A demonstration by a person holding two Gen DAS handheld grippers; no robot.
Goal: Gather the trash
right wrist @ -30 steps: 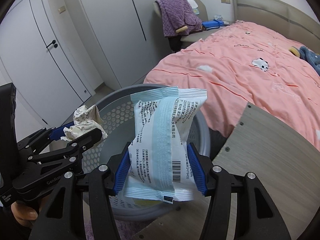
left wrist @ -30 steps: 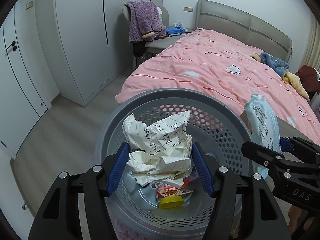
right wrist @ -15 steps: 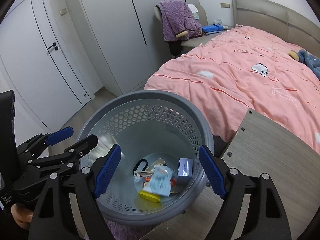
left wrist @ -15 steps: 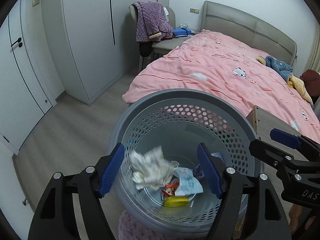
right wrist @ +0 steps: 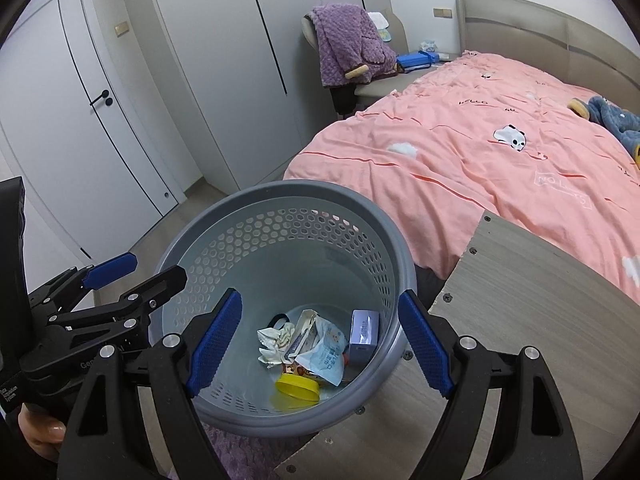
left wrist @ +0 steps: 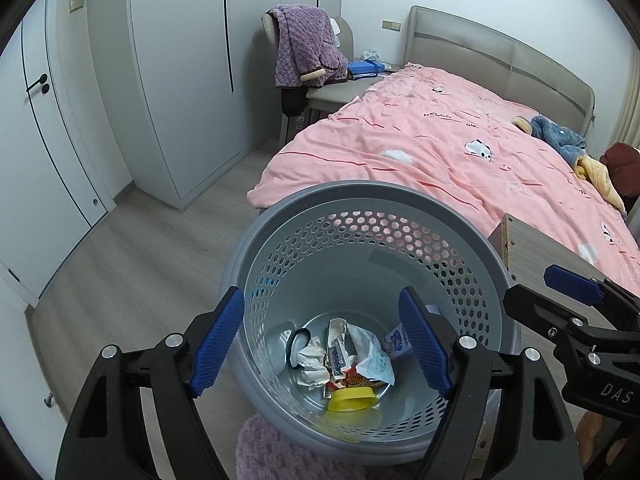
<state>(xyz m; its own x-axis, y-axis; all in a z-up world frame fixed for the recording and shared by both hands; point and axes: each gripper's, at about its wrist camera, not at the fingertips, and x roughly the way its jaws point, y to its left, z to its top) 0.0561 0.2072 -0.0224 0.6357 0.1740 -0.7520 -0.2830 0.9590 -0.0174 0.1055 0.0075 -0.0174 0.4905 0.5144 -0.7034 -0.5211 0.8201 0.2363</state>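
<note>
Trash [left wrist: 344,360] lies at the bottom of the grey basket [left wrist: 360,200], straight below both claws. Left claw [left wrist: 320,344] is opening with nothing between its pads; right claw [right wrist: 320,344] stands apart, empty, just beside it over the rim

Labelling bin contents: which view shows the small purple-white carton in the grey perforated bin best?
Right wrist. The small purple-white carton stands fully exposed against the wall of the grey perforated bin. In the left wrist view, the left gripper's blue pad covers most of it; only a corner shows.
</note>
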